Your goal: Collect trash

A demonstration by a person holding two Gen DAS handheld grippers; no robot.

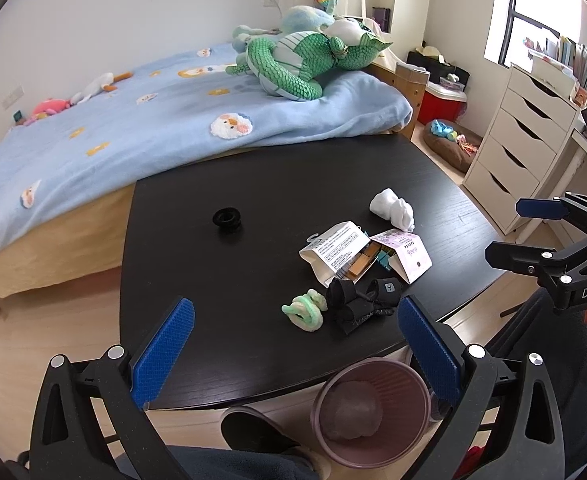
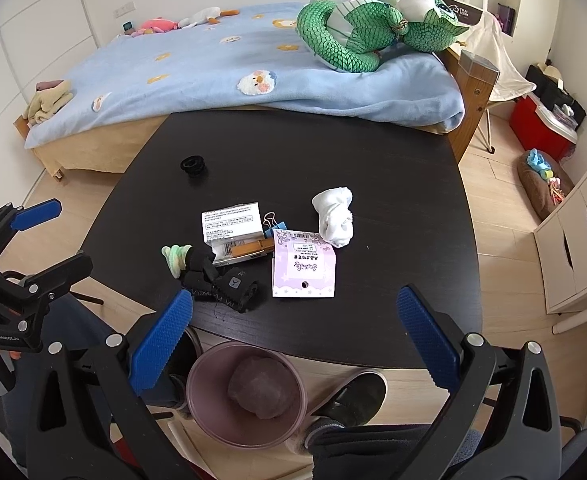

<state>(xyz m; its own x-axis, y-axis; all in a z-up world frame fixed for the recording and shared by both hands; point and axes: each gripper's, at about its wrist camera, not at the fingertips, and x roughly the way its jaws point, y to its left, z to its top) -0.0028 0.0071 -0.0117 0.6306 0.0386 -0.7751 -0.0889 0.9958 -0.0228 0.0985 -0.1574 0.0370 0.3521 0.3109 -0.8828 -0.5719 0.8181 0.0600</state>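
Both grippers are held with fingers spread wide and nothing between them: the left gripper [image 1: 293, 344] low in the left wrist view, the right gripper [image 2: 295, 338] low in the right wrist view. On the black bench [image 2: 333, 152], a cluster is seen at centre: a white crumpled wad [image 2: 333, 216], a white printed box [image 2: 231, 226], a pink card packet [image 2: 303, 266], a black cloth bundle [image 2: 221, 282] and a green-white coil [image 2: 175, 258]. A black ring [image 2: 192, 166] lies apart, toward upper left. A pink bin [image 2: 245, 394] containing a crumpled lump is seen below the bench edge.
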